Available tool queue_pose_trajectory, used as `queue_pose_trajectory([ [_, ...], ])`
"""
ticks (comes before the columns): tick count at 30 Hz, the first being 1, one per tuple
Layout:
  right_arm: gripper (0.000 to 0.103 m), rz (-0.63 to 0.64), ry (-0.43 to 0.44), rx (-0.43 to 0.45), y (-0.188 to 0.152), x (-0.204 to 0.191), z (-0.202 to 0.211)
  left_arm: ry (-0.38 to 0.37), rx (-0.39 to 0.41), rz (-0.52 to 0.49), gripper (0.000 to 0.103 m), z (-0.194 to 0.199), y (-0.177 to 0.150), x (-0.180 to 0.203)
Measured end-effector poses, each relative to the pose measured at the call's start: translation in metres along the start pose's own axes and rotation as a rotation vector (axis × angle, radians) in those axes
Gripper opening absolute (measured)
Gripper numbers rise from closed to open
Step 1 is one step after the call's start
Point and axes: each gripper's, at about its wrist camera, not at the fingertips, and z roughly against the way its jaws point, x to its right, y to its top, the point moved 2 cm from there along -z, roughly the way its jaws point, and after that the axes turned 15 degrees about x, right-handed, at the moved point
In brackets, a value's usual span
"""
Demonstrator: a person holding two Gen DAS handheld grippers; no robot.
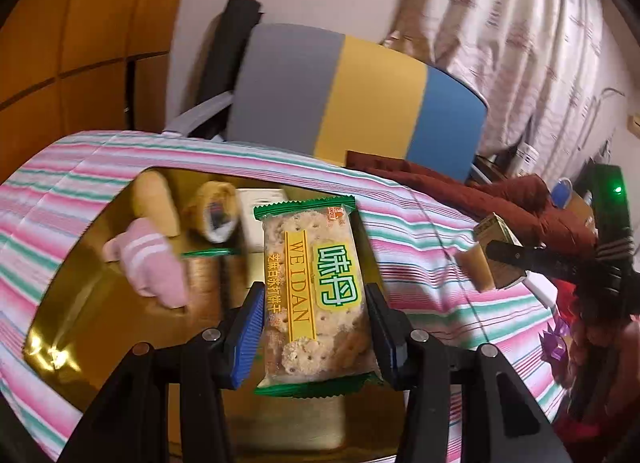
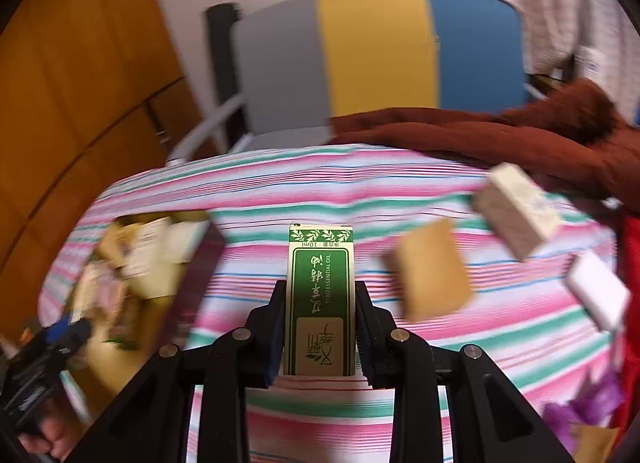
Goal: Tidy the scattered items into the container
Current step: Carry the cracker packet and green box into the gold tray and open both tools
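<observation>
My left gripper (image 1: 314, 303) is shut on a green-edged cracker packet (image 1: 312, 287) and holds it over the gold container (image 1: 80, 303), which holds a pink sock (image 1: 152, 263), rolled items and another packet. My right gripper (image 2: 320, 299) is shut on a green and cream essential oil box (image 2: 320, 295), held above the striped cloth (image 2: 320, 191). The right gripper with its box also shows in the left wrist view (image 1: 496, 259). The container appears blurred at the left of the right wrist view (image 2: 132, 283). A tan block (image 2: 434, 269), a pale box (image 2: 516, 211) and a white block (image 2: 598, 295) lie on the cloth.
A grey, yellow and blue chair back (image 1: 352, 95) stands behind the table. A rust-brown jacket (image 2: 520, 131) lies at the far right edge. Purple wrapping (image 2: 588, 407) sits at the near right. A wooden wardrobe (image 1: 80, 23) is at the left.
</observation>
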Motion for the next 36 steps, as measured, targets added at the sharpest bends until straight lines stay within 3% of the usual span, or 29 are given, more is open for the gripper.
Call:
queue_pose_trajectory([
  [8,0.031,0.081,0.159,-0.070,-0.012,-0.102,-0.029,0.077,-0.030,0.047,0.049,0.007,-0.003,-0.055],
  [14,0.031,0.134,0.164,-0.131,-0.024,-0.139,-0.060,0.135,-0.097,0.050,0.049,0.004,-0.009,-0.089],
  [23,0.031,0.120,0.024,-0.172,-0.028,-0.134,-0.105,0.186,-0.209,0.014,0.049,-0.015,-0.021,-0.113],
  [26,0.032,0.116,0.027,-0.169,-0.026,-0.133,-0.113,0.223,-0.217,0.016,0.049,-0.018,-0.021,-0.120],
  [28,0.034,0.108,0.040,-0.158,-0.024,-0.132,-0.111,0.291,-0.225,0.021,0.049,-0.019,-0.020,-0.126],
  [30,0.041,0.097,0.044,-0.129,-0.020,-0.128,-0.102,0.320,-0.231,0.051,0.050,-0.017,-0.021,-0.132],
  [36,0.044,0.046,0.055,-0.081,-0.014,-0.113,-0.078,0.331,-0.180,0.116,0.050,-0.003,-0.017,-0.133],
])
